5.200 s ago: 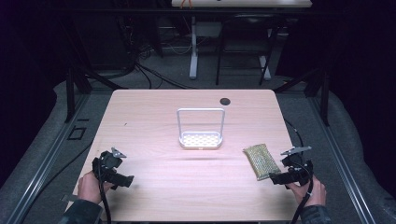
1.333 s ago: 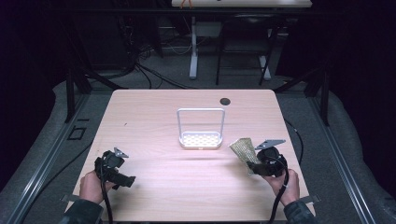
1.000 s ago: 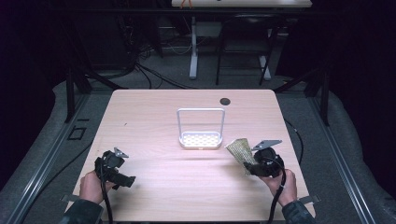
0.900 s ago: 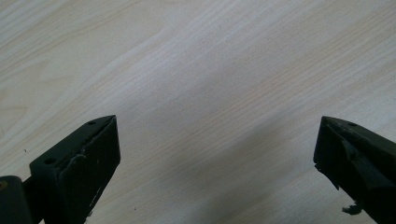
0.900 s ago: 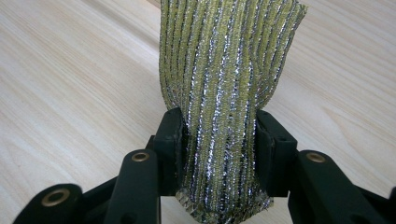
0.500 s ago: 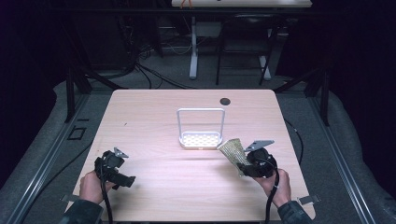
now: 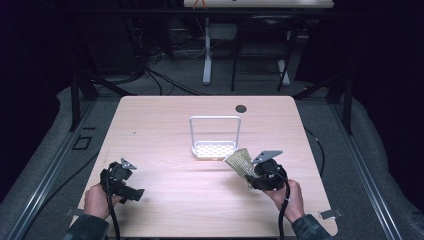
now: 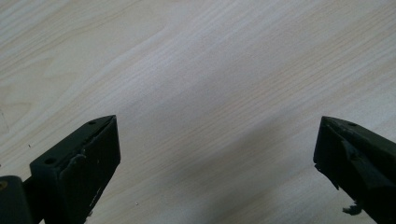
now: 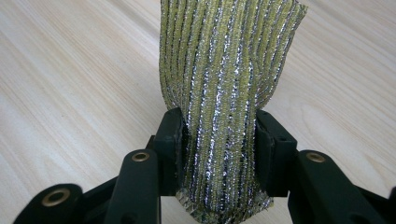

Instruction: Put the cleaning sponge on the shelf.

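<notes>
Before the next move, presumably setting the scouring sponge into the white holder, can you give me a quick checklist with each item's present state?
1. Grip: right tongs pinch the scouring sponge on both sides. Ok.
2. Sponge clear of the table: it sticks up and forward from the tongs, off the wood. Ok.
3. White holder: stands upright at mid-table, its perforated tray bare. Ok.
4. Path: sponge tip is just right of the holder's near corner; contact cannot tell.
5. Left tongs: open, holding nothing, far to the left of the holder. Ok.
</notes>
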### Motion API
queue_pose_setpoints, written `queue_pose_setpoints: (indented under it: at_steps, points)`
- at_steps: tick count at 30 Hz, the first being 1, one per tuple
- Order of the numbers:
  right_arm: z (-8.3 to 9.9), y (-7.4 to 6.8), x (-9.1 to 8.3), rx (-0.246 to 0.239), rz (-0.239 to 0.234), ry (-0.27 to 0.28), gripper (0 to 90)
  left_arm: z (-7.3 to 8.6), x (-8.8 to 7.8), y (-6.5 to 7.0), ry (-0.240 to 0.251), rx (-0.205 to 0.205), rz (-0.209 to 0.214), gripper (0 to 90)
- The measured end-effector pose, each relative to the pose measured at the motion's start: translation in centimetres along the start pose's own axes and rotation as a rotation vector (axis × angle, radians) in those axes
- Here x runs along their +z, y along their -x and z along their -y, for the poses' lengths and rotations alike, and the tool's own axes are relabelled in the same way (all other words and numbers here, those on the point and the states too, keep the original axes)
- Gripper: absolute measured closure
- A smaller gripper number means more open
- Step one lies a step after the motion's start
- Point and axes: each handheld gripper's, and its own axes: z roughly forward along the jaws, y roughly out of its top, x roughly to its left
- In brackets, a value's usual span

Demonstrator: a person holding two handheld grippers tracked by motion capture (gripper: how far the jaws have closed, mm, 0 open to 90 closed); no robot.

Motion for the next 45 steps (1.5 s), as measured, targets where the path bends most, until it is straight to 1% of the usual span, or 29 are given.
queue_pose_setpoints:
  at_steps: [2, 3, 9, 14, 19, 20, 25, 31, 37, 40, 42, 45]
  points:
    - [-0.1, -0.3, 0.1, -0.003, -0.003, -0.001, 58.6, -0.1, 0.1, 0.0, -0.001, 0.003, -0.001, 0.4]
    - [-0.2, -0.3, 0.2, -0.010, -0.001, 0.001, 58.6, -0.1, 0.0, 0.0, 0.003, -0.001, 0.002, 0.4]
    - [-0.6, -0.7, 0.4, -0.015, -0.001, 0.013, 58.8, -0.1, 0.0, 0.1, 0.001, 0.002, -0.001, 0.4]
    - [-0.9, -0.7, 0.6, -0.025, -0.003, 0.014, 58.9, -0.3, 0.2, 0.2, -0.003, 0.003, 0.005, 0.4]
    - [-1.1, -0.9, 0.7, -0.022, -0.005, 0.022, 58.9, -0.4, 0.2, 0.2, -0.002, 0.002, 0.005, 0.4]
    - [-1.2, -0.8, 0.7, -0.031, -0.003, 0.025, 58.9, -0.4, 0.3, 0.2, 0.000, 0.000, 0.007, 0.4]
    - [-1.5, -0.9, 0.9, -0.026, -0.004, 0.031, 58.9, -0.5, 0.4, 0.3, -0.011, 0.009, 0.002, 1.0]
    - [-2.0, -1.3, 1.2, -0.030, -0.005, 0.032, 58.8, -0.6, 0.4, 0.4, -0.008, 0.022, 0.000, 1.3]
    - [-2.6, -1.5, 1.5, -0.035, -0.009, 0.045, 58.8, -0.4, 0.4, 0.3, -0.003, 0.014, 0.003, 1.2]
    - [-2.7, -1.5, 1.6, -0.042, -0.008, 0.043, 58.8, -0.5, 0.2, 0.3, 0.003, 0.017, 0.000, 1.2]
    - [-2.8, -1.6, 1.6, -0.037, -0.008, 0.044, 58.8, -0.5, 0.2, 0.4, 0.005, 0.017, -0.001, 1.2]
    - [-3.0, -1.6, 1.6, -0.043, -0.005, 0.055, 58.8, -0.5, 0.3, 0.3, 0.001, 0.017, 0.004, 1.2]
